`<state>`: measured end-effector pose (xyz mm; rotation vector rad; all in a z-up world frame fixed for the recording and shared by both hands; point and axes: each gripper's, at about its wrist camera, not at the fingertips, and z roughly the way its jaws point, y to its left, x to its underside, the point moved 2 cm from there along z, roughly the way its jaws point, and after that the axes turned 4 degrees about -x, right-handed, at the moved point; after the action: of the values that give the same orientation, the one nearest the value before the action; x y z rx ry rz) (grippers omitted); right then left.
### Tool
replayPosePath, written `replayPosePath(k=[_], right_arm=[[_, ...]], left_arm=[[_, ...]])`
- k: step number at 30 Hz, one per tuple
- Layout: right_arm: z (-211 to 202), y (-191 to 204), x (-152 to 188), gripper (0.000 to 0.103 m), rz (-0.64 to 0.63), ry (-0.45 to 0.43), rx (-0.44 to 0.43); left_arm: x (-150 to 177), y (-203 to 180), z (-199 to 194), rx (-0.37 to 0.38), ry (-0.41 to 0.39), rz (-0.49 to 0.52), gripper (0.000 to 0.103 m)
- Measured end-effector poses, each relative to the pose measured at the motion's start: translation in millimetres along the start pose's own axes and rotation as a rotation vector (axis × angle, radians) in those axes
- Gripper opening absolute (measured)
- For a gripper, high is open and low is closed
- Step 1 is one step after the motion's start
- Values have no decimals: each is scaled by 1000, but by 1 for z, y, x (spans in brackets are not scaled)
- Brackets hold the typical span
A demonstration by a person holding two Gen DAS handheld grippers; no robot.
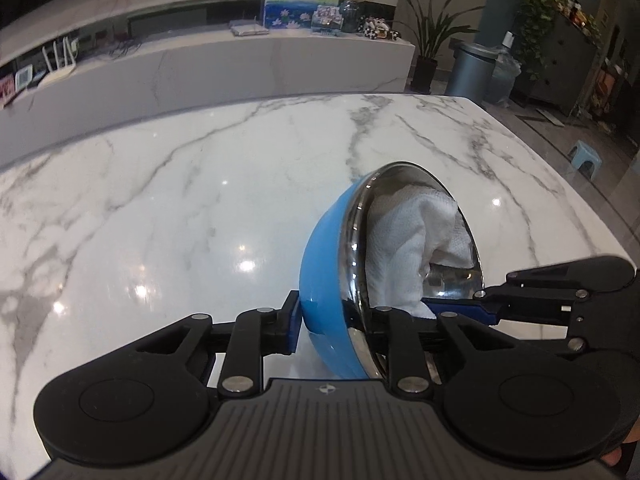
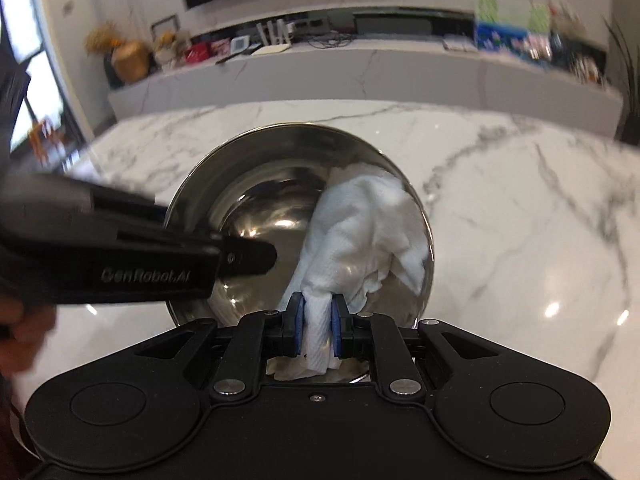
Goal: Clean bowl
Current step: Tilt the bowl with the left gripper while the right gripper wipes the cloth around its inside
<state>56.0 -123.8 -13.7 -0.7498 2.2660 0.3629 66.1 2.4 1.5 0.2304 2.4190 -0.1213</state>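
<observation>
The bowl (image 1: pixel 324 276), blue outside and polished steel inside, was held tipped on its side above the marble counter (image 1: pixel 160 200), its mouth turned toward the right claw. Its rim was pinched by the left claw (image 1: pixel 332 320), one blue pad being pressed on the outer wall and the other finger being reached inside. A crumpled white paper towel (image 2: pixel 360 232) was pushed into the bowl against the far right part of the inner wall, and its tail was clamped between the closed pads of the right claw (image 2: pixel 319 316).

The wiping was judged to be under way rather than finished: the towel was in contact with only one side of the interior, while the left and lower parts of the steel were bare and reflective. No dirt could be made out there, though glare and motion blur may have hidden some. What was left, it was judged, was the remaining sweep of the inside, withdrawal of the towel, and the bowl's return upright to the counter.
</observation>
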Motion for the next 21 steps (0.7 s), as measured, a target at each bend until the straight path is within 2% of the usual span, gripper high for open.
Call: replayPosePath(k=[3, 5, 8, 12, 16, 21], right_arm=[[-2, 15, 7, 11, -147, 10, 90], [1, 30, 13, 11, -313, 17, 206], [5, 41, 21, 11, -432, 26, 274], [5, 34, 19, 11, -364, 27, 239], [-2, 14, 12, 12, -196, 17, 150], [-4, 4, 9, 12, -99, 10, 92]], left_arm=[[0, -1, -1, -4, -2, 11, 20], [1, -2, -1, -11, -2, 18, 20], [1, -4, 0, -9, -4, 23, 19], [0, -3, 0, 0, -3, 11, 19], [1, 0, 1, 12, 5, -15, 20], [4, -4, 3, 10, 20, -17, 20]])
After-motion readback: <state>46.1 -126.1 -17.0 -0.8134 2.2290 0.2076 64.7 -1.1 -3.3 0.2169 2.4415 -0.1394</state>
